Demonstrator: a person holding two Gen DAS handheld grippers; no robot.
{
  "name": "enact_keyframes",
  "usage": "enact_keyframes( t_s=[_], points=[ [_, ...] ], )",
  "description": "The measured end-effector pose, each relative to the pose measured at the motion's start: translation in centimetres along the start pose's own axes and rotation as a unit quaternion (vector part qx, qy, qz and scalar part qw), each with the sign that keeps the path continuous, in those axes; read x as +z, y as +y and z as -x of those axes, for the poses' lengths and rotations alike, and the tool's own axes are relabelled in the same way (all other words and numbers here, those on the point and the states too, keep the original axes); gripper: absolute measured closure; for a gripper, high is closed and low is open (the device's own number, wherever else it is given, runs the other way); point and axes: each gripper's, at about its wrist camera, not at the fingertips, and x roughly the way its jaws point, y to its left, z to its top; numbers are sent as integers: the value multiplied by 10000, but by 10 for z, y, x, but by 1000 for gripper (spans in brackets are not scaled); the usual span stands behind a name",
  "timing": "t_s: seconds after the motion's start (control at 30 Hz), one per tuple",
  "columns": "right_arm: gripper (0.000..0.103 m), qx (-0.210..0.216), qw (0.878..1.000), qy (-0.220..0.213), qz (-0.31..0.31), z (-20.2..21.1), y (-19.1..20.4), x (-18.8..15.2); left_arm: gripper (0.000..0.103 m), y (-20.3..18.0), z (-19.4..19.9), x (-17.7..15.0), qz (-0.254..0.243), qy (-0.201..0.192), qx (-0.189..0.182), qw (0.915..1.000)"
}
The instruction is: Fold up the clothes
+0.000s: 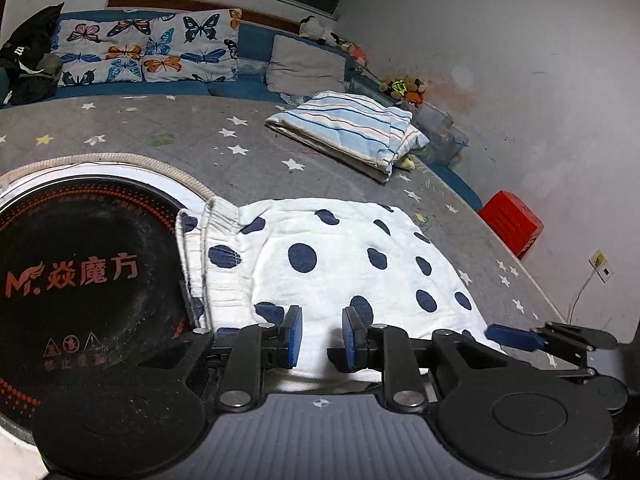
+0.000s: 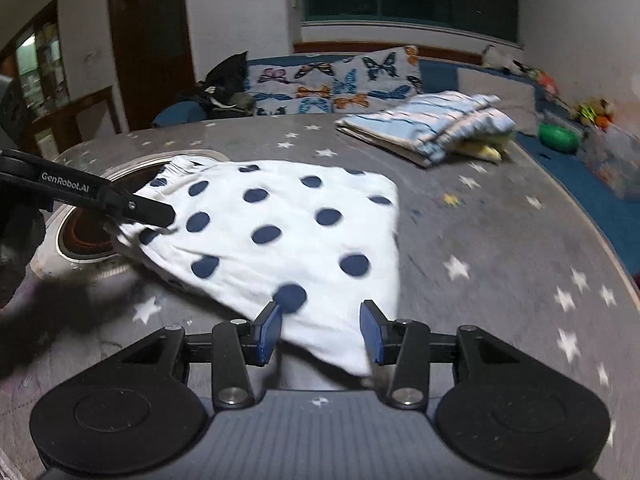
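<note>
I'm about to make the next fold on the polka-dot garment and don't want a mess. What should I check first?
1. Polka-dot garment lies flat: ok.
2. Left gripper free of cloth: cannot tell.
3. Right gripper released: ok, its pads stand apart over the near corner.
4. Waistband clear of the black cooktop: not ok, it overlaps the rim.
5. Striped folded pile out of the way: ok.

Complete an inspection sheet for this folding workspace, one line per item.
Surface: grey star-print table cover, with an inset round cooktop.
Job's things: polka-dot garment lying flat, partly over the cooktop; folded striped garment set apart.
Clutter: red box, plastic bins.
Grippers: left gripper and right gripper, jaws apart, at the polka-dot garment's near edge.
Cables: wall-socket lead.
Surroundings: butterfly pillows, soft toys.
</note>
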Motion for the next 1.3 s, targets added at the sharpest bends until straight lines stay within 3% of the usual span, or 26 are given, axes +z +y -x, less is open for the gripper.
enact_keyframes(
  t_s=[0.2,0.33,0.5,0.63,0.83,1.03,1.13,1.3],
  points=[
    [59,-145,9997,-139,-124,19,-3,-6,74,0,14,-5,117,-93,-35,9999],
    [59,-168,9994,-222,-200,20,-1,-9,63,-2,28,-14,118,-165,-17,9998],
    [59,-144,9983,-514,-246,31,4,-7,58,0,42,-28,204,-168,39,9996],
    [59,-55,9988,-446,-197,25,6,-10,57,2,46,-42,298,-93,104,9995],
    [59,-105,9991,-271,-309,21,4,-21,46,7,56,-60,414,-1,177,9990],
    [41,-121,9986,-357,-372,34,11,-25,30,3,59,-73,413,84,236,9988],
    [23,-160,9983,-365,-426,35,16,-28,20,-4,61,-78,329,81,264,9991],
    [8,-158,9977,-407,-527,37,24,-32,8,-11,66,-85,191,68,345,9992]
  ],
)
